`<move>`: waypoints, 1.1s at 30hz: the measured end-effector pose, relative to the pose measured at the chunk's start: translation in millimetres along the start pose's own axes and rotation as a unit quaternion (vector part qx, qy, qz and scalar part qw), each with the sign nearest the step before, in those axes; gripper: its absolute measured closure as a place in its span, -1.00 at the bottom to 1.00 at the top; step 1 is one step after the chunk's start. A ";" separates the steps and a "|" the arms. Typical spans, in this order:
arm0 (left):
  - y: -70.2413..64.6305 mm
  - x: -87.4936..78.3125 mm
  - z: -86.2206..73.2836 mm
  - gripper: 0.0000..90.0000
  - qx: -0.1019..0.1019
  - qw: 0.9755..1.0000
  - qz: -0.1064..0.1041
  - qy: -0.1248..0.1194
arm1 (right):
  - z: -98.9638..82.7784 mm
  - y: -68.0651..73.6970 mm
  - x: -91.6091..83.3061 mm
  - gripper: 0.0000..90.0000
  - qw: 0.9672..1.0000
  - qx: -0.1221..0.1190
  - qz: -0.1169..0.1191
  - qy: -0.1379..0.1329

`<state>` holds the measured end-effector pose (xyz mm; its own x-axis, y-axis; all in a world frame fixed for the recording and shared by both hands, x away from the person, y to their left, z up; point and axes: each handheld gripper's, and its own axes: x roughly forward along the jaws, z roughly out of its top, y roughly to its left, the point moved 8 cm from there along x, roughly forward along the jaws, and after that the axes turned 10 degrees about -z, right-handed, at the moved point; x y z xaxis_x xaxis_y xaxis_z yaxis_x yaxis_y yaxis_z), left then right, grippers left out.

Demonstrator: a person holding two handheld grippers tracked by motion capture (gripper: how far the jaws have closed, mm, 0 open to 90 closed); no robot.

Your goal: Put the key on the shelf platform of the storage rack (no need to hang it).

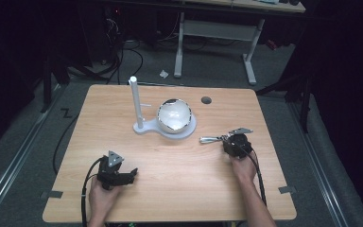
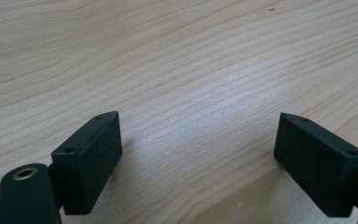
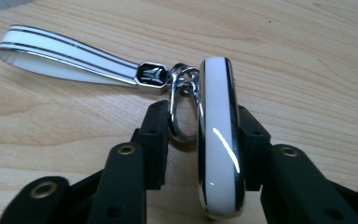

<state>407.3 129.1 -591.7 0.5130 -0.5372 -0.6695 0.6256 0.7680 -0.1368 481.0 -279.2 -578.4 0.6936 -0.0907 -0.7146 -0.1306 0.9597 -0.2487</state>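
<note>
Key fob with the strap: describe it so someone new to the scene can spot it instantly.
On the wooden table, look right of the white stand carrying the shiny bowl, where the right tongs sit. The key fob stands on edge between their pads: a glossy white oval with a chrome rim, linked by a metal ring to a flat white strap.

- A light wood-grain table [image 1: 123,109] with rounded corners occupies the centre; a round dark grommet hole [image 1: 206,100] sits near its far edge.
- The grey carpeted floor [image 1: 208,71] surrounds it, crossed by black cables [image 1: 123,56].
- A white-framed desk [image 1: 217,30] stands behind.
- The surroundings are dark; light falls on the tabletop.
</note>
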 end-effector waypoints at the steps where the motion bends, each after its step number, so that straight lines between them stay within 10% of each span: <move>1: 0.0 0.0 0.0 -0.66 0.000 1.000 0.000 0.000 | -0.4 0.2 -0.8 0.64 1.000 -0.012 -0.006 -0.003; 33: 0.0 0.0 0.0 -0.66 0.000 1.000 0.000 0.000 | 13.8 -5.1 -39.1 0.72 0.996 0.005 0.050 -0.072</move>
<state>407.3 129.1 -591.7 0.5133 -0.5372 -0.6693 0.6255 0.7682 -0.1368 464.3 -276.8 -540.2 0.7721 0.0441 -0.6340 -0.1983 0.9645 -0.1744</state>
